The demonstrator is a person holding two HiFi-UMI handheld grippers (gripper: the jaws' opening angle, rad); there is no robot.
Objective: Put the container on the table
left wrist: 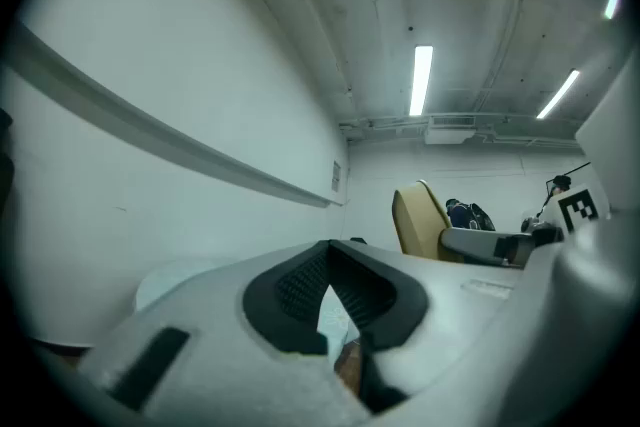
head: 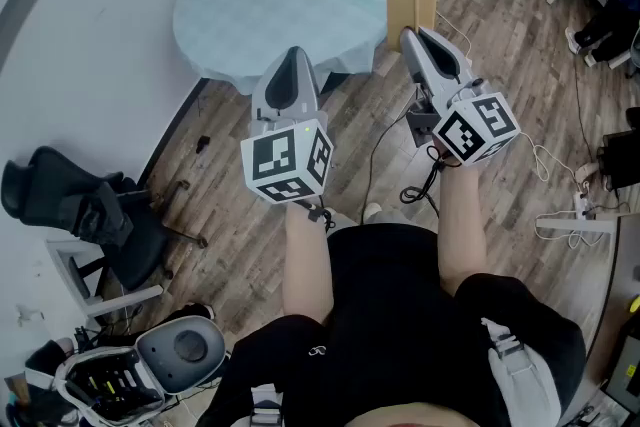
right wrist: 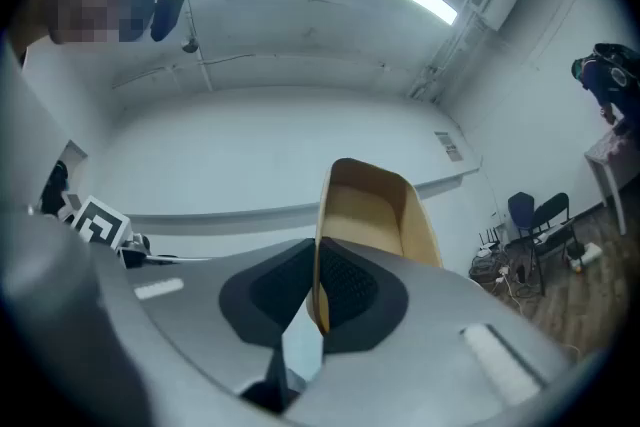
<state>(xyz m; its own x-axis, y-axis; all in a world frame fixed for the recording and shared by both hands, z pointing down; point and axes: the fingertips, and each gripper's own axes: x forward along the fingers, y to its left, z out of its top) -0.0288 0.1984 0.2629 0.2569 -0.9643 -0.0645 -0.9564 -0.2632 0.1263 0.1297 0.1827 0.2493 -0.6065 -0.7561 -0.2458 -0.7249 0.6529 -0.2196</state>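
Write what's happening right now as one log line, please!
right gripper: shut on container wall | left gripper: shut, empty | container: in the air, not on table

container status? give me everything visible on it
The container is a tan, wood-look open tub with rounded corners and thin walls; the inside looks empty. The right tongs are shut on one side wall, and nothing else is seen touching it. In the head view it is held in the air just past the right edge of the round table, not yet set on it.
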